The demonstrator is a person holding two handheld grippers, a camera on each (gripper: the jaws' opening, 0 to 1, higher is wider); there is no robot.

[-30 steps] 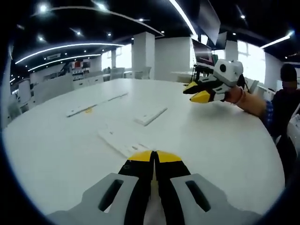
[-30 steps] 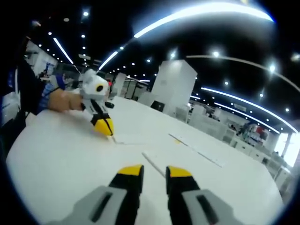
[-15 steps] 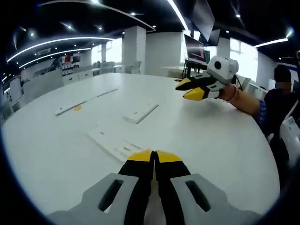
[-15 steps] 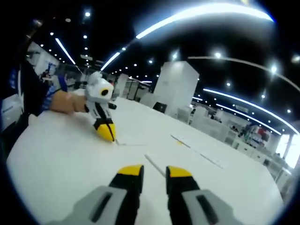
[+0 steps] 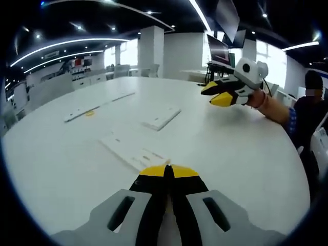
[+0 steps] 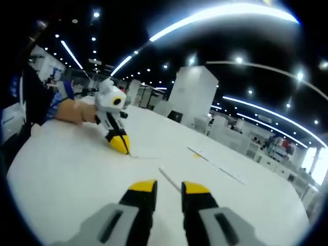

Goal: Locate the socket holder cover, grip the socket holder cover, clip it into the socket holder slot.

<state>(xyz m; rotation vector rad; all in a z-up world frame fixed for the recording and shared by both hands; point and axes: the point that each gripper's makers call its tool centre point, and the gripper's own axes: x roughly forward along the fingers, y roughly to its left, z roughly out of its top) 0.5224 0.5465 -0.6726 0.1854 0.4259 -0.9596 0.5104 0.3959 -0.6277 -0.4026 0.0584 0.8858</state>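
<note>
On the white table (image 5: 246,154), left tool (image 5: 168,173) closed, lower toward the flat socket holder (image 5: 134,152); right tool (image 6: 168,187) narrowly parted.

I see tabletop (image 5: 246,154): white, smooth, slight sheen across centre. Flat white strips, mid-frame, look like matt plastic (image 5: 134,152). My left gripper (image 5: 168,171), bottom centre: glossy yellow tips, matt grey plastic body. Right gripper (image 6: 168,187), same finish.

Left tongs (image 5: 168,173) sit bottom centre of the left gripper view, jaws pressed together. Right tongs (image 6: 168,186) have a gap between the jaws; they show upper right in the left gripper view, held by a hand (image 5: 258,100).
</note>
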